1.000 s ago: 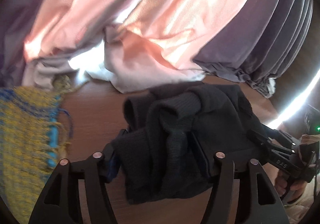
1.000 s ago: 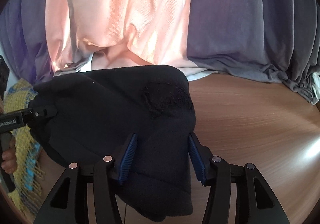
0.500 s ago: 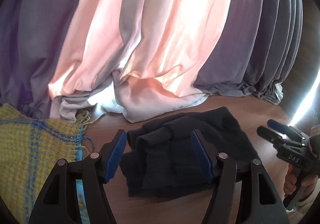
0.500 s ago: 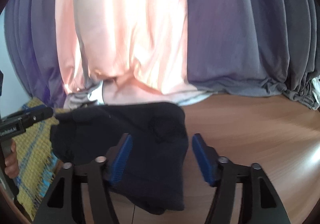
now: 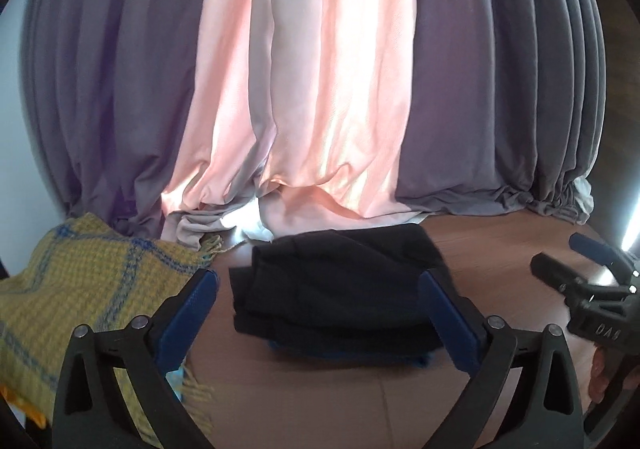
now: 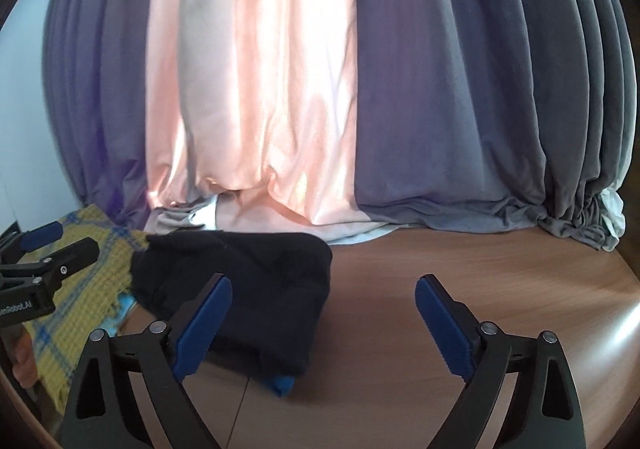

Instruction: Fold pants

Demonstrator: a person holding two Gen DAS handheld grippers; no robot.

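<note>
Pants: the black pants (image 5: pixel 340 289) lie in a compact folded bundle on the wooden table (image 6: pixel 460 269), just in front of the curtain hem; the stacked layers suggest the folding is finished or close to it.
Left gripper: the left gripper (image 5: pixel 318 313) hangs above the near edge of the bundle with its fingers (image 5: pixel 188 309) spread wide on either side of it, gripping nothing, so the cloth rests under its own weight.
Right gripper: the right gripper (image 6: pixel 324 323) is likewise wide open and empty, its left finger over the bundle's right end and its right finger over bare wood.
Blue edge: a sliver of blue (image 6: pixel 280 383) shows beneath the bundle's near corner; what it belongs to cannot be told.
Scarf: a yellow and blue woven cloth (image 5: pixel 80 289) sits to the left, just beside the pants, apparently kept out of the working area.
Backdrop: pink and grey curtains (image 5: pixel 320 89) pool on the table's far edge.
Judgement: with both tools free, only a tidying press seems left, if anything.
</note>
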